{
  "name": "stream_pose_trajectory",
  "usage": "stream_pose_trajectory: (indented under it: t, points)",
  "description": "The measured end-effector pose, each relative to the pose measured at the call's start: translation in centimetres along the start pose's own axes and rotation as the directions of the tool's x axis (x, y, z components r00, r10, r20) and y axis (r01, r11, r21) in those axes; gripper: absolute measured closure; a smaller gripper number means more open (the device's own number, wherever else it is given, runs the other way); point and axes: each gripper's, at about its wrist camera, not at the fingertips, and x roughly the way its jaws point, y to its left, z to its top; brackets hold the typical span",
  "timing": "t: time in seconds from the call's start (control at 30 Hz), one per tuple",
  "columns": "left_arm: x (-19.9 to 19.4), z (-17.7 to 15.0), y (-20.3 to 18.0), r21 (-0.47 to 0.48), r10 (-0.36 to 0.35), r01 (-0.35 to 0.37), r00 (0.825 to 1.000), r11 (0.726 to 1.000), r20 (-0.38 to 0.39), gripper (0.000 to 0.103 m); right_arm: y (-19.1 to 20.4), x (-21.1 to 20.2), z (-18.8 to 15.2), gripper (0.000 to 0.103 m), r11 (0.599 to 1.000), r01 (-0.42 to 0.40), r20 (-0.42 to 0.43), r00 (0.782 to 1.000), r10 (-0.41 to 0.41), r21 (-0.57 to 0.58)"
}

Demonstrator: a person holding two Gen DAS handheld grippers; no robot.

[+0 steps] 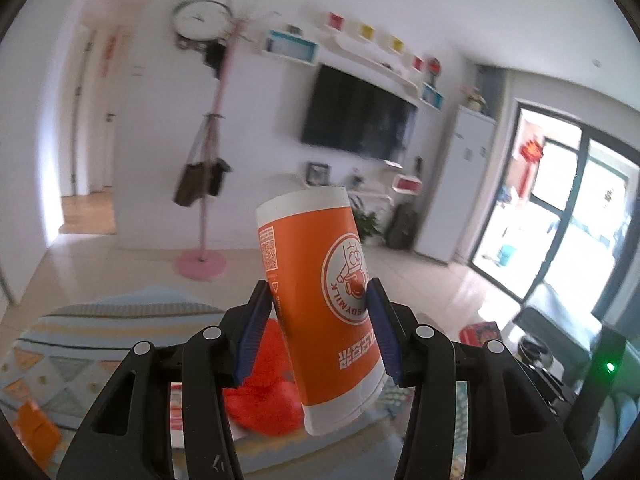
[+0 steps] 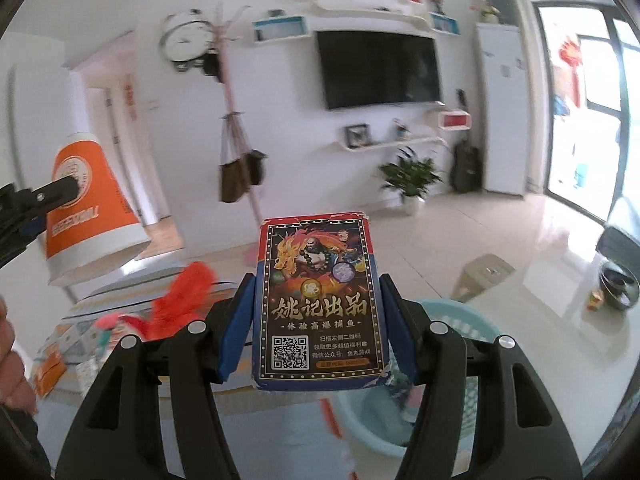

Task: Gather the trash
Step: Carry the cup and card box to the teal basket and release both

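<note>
cup [image 1: 320, 304] upside-down, tilted; card box [image 2: 318, 308] upright; long axes near-vertical

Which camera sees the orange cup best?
The left wrist view: the cup fills the middle, held upside down in the left tool, logo readable. The right wrist view shows it only at the left edge.

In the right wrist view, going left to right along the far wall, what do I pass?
Wall clock → coat stand → television → potted plant → tall white cabinet → glass door.
</note>
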Motion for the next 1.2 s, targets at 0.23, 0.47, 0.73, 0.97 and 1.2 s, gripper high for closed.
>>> stream_pose_trajectory:
  t: [0.23,0.47,0.73,0.97,1.2]
  points:
    - [8.0,-4.0,-4.4,0.044,-0.065,0.073,0.984,0.996,-0.166,0.055,-6.5,5.0,-1.8,0.046,0.98,0.143,-0.176,0.977,-0.118,0.138]
    - [13.8,-8.3,-6.5,0.072,-0.107,0.136,0.944,0.988,-0.312,0.055,-9.6,7.5,-4.5,0.046,0.957,0.247,-0.272,0.941,-0.2,0.151]
    - [17.7,-10.5,-7.2,0.077,-0.121,0.166,0.904,0.983,-0.41,0.044,-11.3,8.0,-5.8,0.044,0.953,0.274,-0.323,0.92,-0.221,0.132]
    - [17.0,-10.9,-6.2,0.042,-0.134,0.166,0.9,0.985,-0.415,0.037,-11.5,7.3,-5.9,0.039,0.951,0.279,-0.324,0.919,-0.224,0.132]
    - [14.4,-9.7,-4.9,0.002,-0.155,0.168,0.916,0.986,-0.369,0.037,-10.3,5.5,-4.5,0.039,0.958,0.254,-0.274,0.938,-0.211,0.132]
